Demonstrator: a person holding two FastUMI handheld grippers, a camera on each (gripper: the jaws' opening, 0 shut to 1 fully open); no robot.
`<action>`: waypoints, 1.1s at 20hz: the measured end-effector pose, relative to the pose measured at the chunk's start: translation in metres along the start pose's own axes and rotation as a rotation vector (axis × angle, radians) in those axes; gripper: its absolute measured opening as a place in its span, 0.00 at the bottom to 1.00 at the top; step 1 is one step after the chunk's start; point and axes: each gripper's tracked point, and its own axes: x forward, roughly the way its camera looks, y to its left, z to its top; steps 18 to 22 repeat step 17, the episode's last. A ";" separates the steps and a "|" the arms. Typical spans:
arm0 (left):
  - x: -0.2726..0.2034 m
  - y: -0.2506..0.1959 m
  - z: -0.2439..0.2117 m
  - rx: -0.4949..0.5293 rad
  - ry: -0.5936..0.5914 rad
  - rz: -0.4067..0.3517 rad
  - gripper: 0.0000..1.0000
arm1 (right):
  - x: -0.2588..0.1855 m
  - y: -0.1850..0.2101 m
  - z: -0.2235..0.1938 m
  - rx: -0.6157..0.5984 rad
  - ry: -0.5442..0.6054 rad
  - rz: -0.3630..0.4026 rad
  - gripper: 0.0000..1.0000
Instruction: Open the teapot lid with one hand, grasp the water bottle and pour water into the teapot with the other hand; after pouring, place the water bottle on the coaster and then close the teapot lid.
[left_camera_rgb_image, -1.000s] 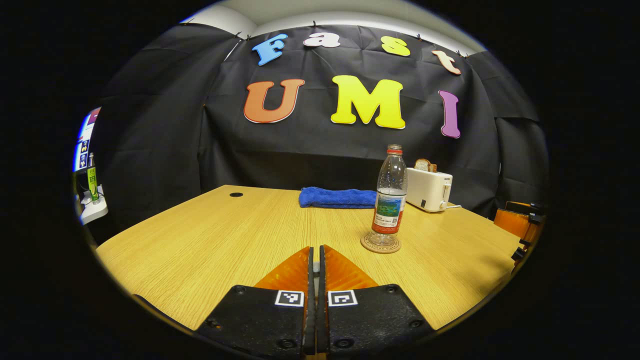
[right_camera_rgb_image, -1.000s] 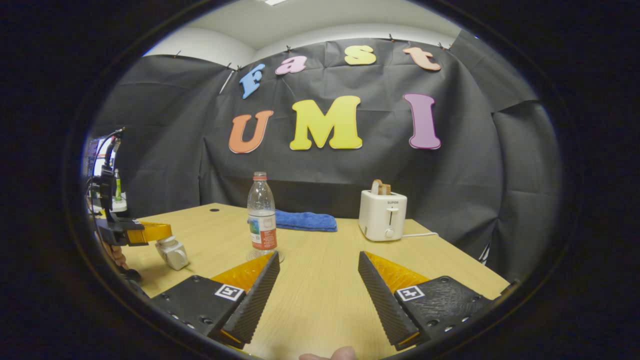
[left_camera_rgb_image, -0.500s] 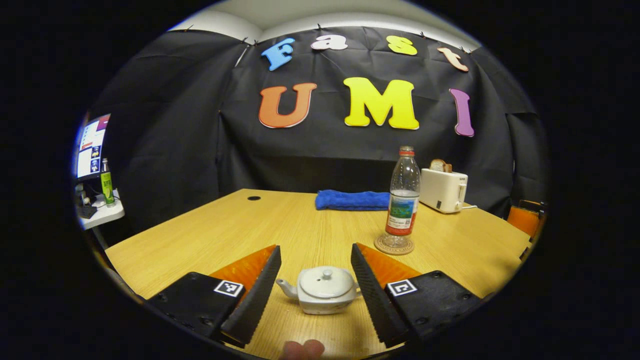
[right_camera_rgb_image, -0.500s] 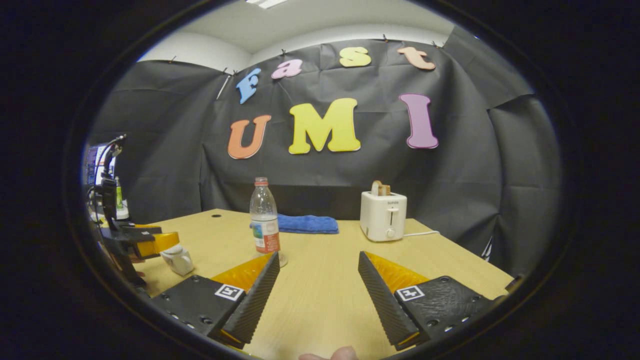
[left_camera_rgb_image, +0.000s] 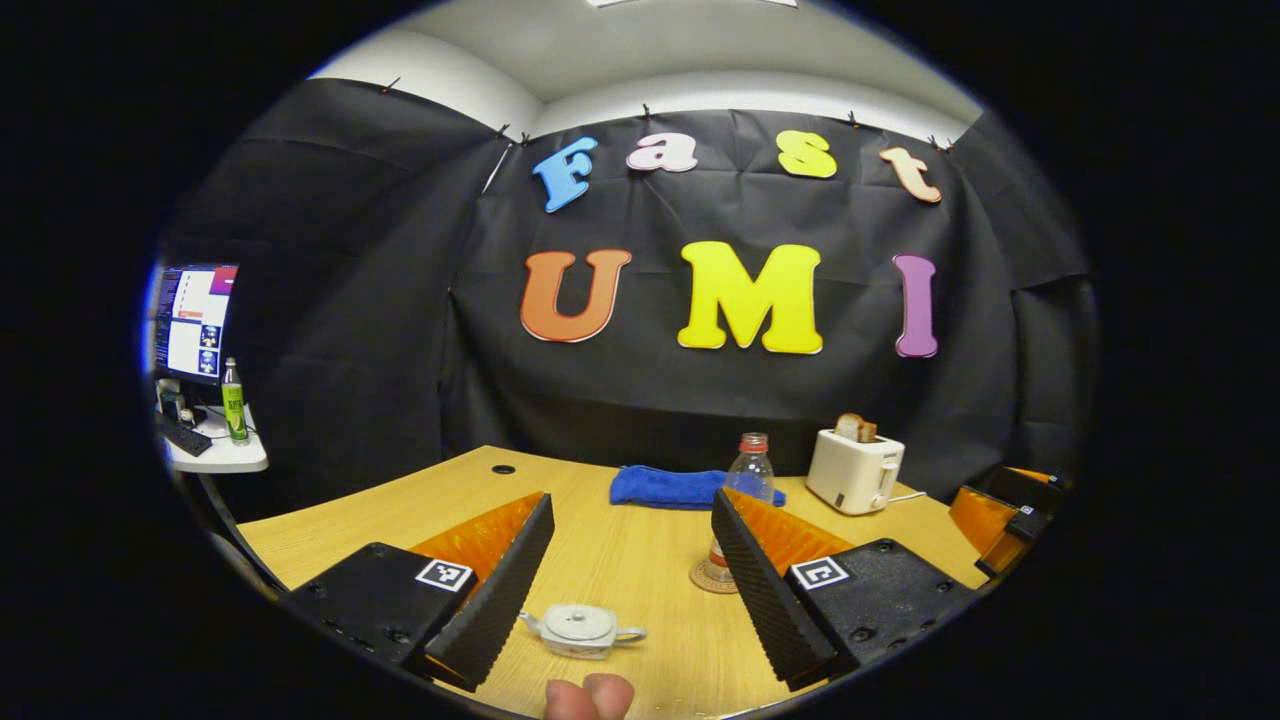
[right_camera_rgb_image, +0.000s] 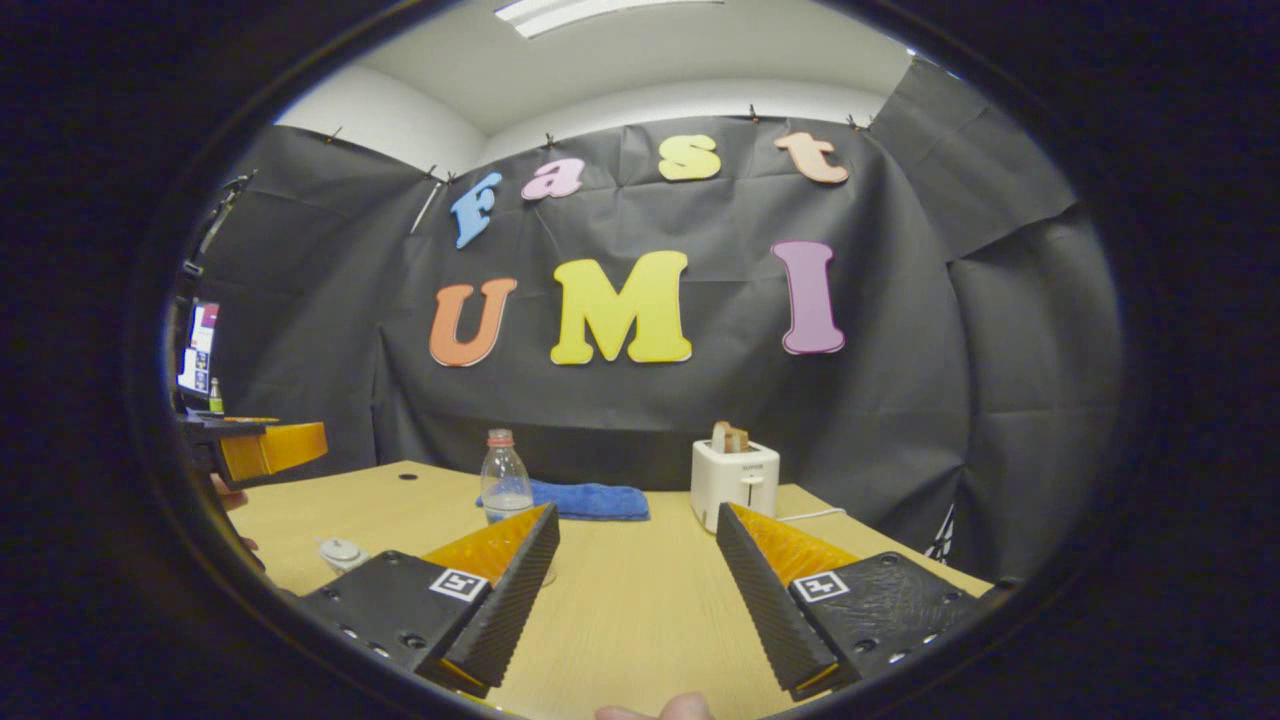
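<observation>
Off to the far left a monitor glows on a small side shelf with a green bottle standing beside it. Over the wooden bench the left hand-held gripper hangs released, its fingers wide apart and grasping nothing; in the left gripper view the little white teapot sits on the bench low between those fingers, lid on, spout pointing left, touched by neither. A fingertip of the person holding the tool pokes in at the bottom edge. Further right and farther back, the water bottle stands upright on its round coaster, partly hidden behind the gripper's right finger. Behind it a folded blue towel lies near the black wall, and to its right stands a white toaster with a slice of bread sticking up. The right hand-held gripper is likewise released, fingers spread over bare bench with nothing between them; in the right gripper view the teapot is low at the left, the water bottle rises just behind the left finger, and the toaster stands to the right.
</observation>
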 end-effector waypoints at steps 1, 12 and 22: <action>-0.006 -0.007 0.001 0.017 -0.005 -0.013 0.99 | -0.004 -0.001 0.006 -0.001 -0.014 -0.005 0.95; -0.035 -0.019 0.006 0.069 -0.036 -0.036 0.99 | -0.037 0.013 0.011 -0.048 -0.021 -0.040 0.94; -0.033 -0.021 -0.001 0.083 -0.022 -0.052 0.99 | -0.036 0.021 0.011 -0.061 -0.008 -0.041 0.95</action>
